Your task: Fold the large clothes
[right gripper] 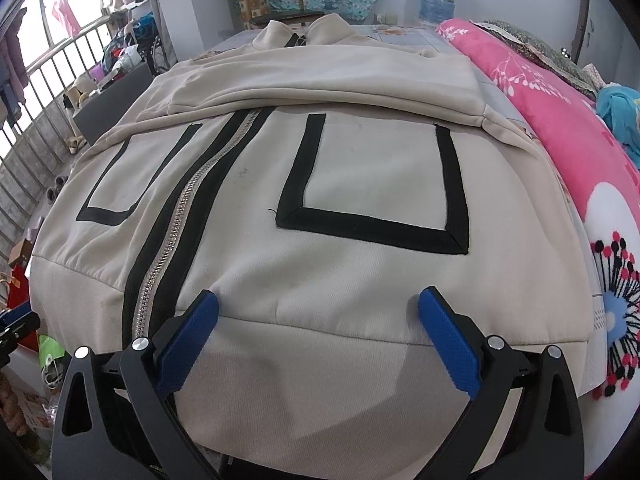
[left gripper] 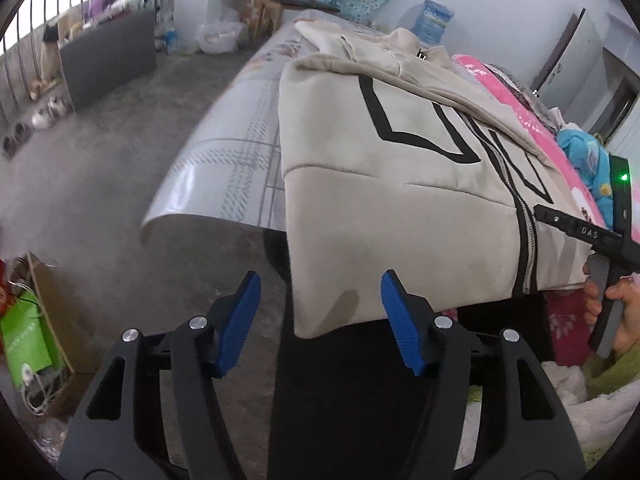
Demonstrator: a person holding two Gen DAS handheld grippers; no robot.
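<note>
In a cluttered room with a concrete floor and a metal railing along one side, a bed covered in a pale checked sheet served as the work surface. On it lay a beige zip-up jacket, front side up, its sleeves folded across the chest and its collar pointing toward the far wall. A silver zipper edged in black ran down the front, flanked by two patch pockets outlined in black trim. The jacket's hem reached the near edge of the bed and hung slightly over it.

The right gripper sat directly over the hem band, its blue pads spread wide with fabric visible between them but nothing pinched. The left gripper hovered at the jacket's lower left corner, jaws likewise apart; one blue pad overlapped the corner of the cloth in the left wrist view, the other stood clear over the floor. In that same view, the person's hand could be seen around the handle of the right-hand tool.

Beside the jacket, a pink floral quilt ran along the bed, with a blue garment bunched on top. A large water bottle and a wooden chair stood past the head of the bed, and a green bag sat on the floor.
</note>
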